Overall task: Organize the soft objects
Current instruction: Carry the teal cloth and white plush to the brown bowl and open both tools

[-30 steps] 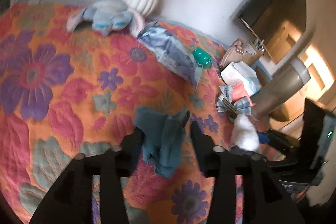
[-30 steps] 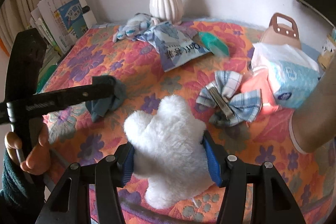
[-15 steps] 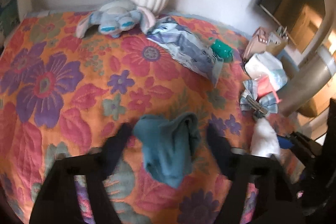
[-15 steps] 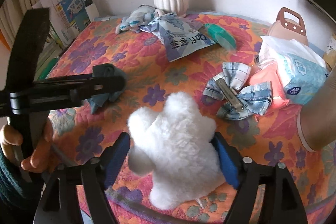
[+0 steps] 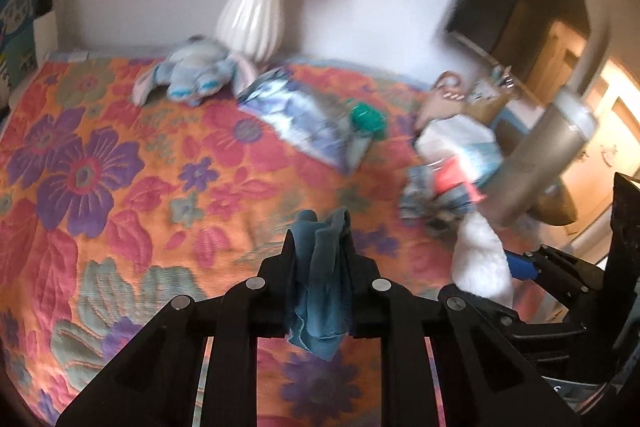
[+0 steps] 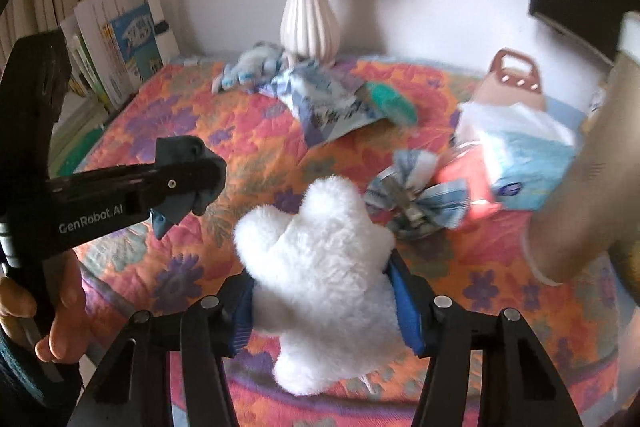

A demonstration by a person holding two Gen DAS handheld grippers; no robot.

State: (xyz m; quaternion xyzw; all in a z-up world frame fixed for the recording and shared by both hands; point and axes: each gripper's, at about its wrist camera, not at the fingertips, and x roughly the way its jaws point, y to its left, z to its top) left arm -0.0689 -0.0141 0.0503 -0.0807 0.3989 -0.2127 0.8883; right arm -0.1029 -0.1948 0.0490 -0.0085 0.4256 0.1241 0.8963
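Observation:
My left gripper [image 5: 320,247] is shut on a teal cloth [image 5: 320,279] and holds it above the floral quilt [image 5: 120,187]. The cloth hangs down between the fingers; it also shows in the right wrist view [image 6: 180,183], pinched in the left gripper [image 6: 208,171]. My right gripper [image 6: 324,291] is shut on a white fluffy plush [image 6: 320,259], held just above the quilt's front edge. That plush shows at the right in the left wrist view [image 5: 480,259]. A blue plush toy [image 5: 192,75] lies at the back by the vase.
A white vase [image 5: 252,15] with flowers stands at the back wall. A blue printed bag [image 5: 304,119], a green item [image 5: 368,119], a plaid bow [image 6: 416,195], a tissue pack [image 6: 520,155] and a brown handbag [image 6: 512,79] lie right. Books [image 6: 116,47] stand left.
My left gripper has closed on the teal cloth and lifted it off the quilt. My right gripper still holds the white plush, raised slightly.

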